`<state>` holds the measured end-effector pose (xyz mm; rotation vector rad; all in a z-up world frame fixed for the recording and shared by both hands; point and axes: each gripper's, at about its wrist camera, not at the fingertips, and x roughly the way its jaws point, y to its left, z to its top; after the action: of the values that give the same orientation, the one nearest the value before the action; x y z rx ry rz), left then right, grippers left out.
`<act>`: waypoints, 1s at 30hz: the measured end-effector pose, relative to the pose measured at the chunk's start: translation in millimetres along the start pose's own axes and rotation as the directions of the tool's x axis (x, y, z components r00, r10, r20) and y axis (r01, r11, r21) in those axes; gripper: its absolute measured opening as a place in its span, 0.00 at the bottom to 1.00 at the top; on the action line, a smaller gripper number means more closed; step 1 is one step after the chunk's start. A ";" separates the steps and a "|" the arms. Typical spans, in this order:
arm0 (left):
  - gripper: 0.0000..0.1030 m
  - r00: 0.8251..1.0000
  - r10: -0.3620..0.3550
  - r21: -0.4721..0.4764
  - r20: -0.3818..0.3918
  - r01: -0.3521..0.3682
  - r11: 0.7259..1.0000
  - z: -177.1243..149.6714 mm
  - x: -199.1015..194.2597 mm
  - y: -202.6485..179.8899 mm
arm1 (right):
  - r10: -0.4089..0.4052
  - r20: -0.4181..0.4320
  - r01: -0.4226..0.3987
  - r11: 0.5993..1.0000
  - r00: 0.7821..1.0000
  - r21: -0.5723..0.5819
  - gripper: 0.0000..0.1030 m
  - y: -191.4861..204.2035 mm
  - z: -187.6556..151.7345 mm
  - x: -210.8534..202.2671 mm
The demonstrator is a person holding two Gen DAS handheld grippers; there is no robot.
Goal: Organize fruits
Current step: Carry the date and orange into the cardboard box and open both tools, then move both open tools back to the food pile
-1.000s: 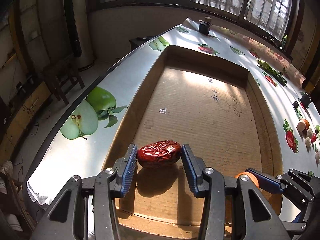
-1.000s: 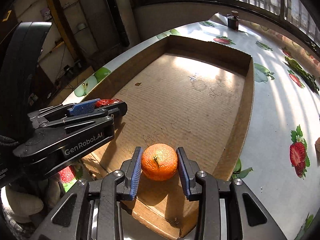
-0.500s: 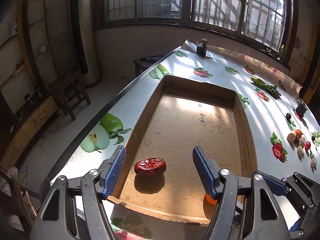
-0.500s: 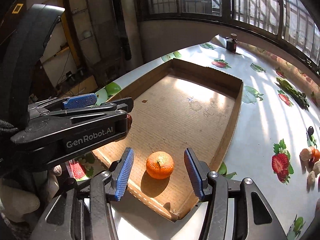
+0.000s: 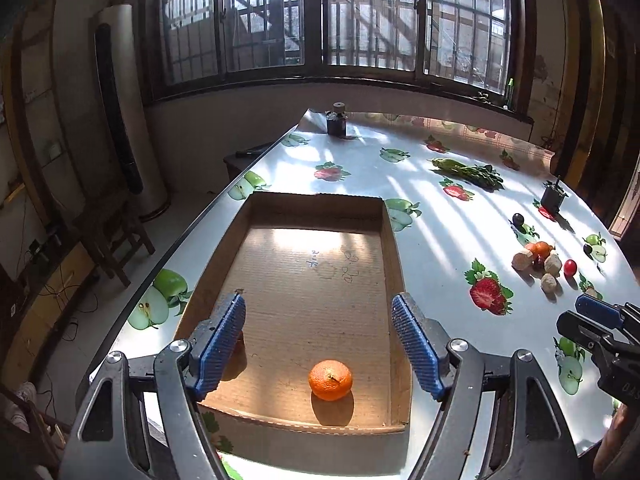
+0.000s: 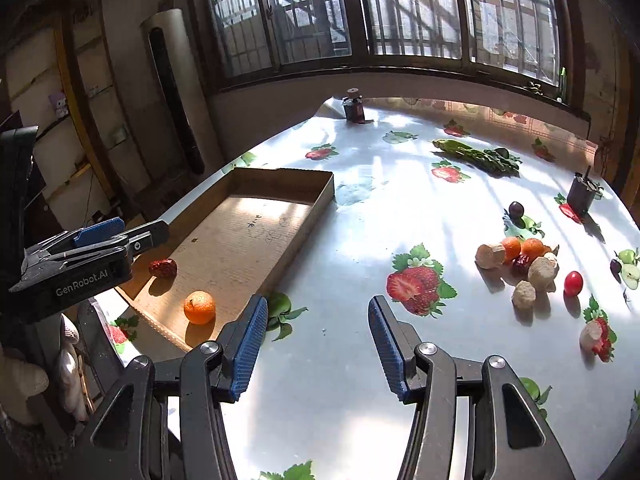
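Cardboard tray point(image 5: 394, 248) is seen holding the orange point(image 5: 330, 380) between the widely spread, empty left gripper point(image 5: 319, 350); the right gripper point(image 6: 314, 350), likewise spread and empty, is held beside the tray.

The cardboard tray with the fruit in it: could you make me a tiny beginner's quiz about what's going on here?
1. True or false: the orange lies inside the cardboard tray.
2. Which other fruit is in the tray? A) red date B) banana C) grape
3. Fill in: both the left gripper and the right gripper are ____.

Key: 1 true; 2 A; 3 open.
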<state>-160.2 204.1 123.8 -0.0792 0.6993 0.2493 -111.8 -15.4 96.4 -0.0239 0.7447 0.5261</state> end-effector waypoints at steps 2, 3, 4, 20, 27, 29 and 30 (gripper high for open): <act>0.77 1.000 -0.025 0.016 0.005 0.025 1.000 2.2 -0.8 -12.2 | -0.057 0.016 0.056 0.996 0.998 0.067 0.55 -41.4 -2.3 -19.3; 0.77 0.999 -0.034 0.025 0.001 0.034 0.999 3.3 0.7 -18.9 | -0.092 0.022 0.089 0.991 0.996 0.099 0.56 -61.2 -3.8 -28.0; 0.77 0.999 -0.044 0.035 -0.006 0.044 0.998 4.6 3.8 -26.8 | -0.143 0.025 0.138 0.981 0.989 0.133 0.59 -85.8 -4.0 -36.8; 0.77 0.921 -0.326 0.210 -0.214 0.370 0.905 4.9 65.1 -203.0 | -0.275 -0.122 0.300 0.877 0.954 0.376 0.60 -244.5 -26.2 -22.8; 0.75 0.876 -0.402 0.272 -0.268 0.469 0.840 1.5 105.5 -264.6 | -0.248 -0.147 0.284 0.895 0.958 0.343 0.54 -239.5 -31.7 18.8; 0.70 0.863 -0.415 0.276 -0.287 0.489 0.827 0.4 118.6 -278.3 | -0.256 -0.151 0.293 0.900 0.955 0.322 0.50 -238.2 -32.8 24.3; 0.69 0.862 -0.413 0.280 -0.292 0.490 0.825 -0.4 125.1 -284.4 | -0.261 -0.154 0.297 0.901 0.953 0.315 0.50 -238.2 -33.7 26.5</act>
<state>3.8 -46.0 39.7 0.0657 0.9139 -0.3544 -6.5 -217.7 15.5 0.1572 0.9127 0.1183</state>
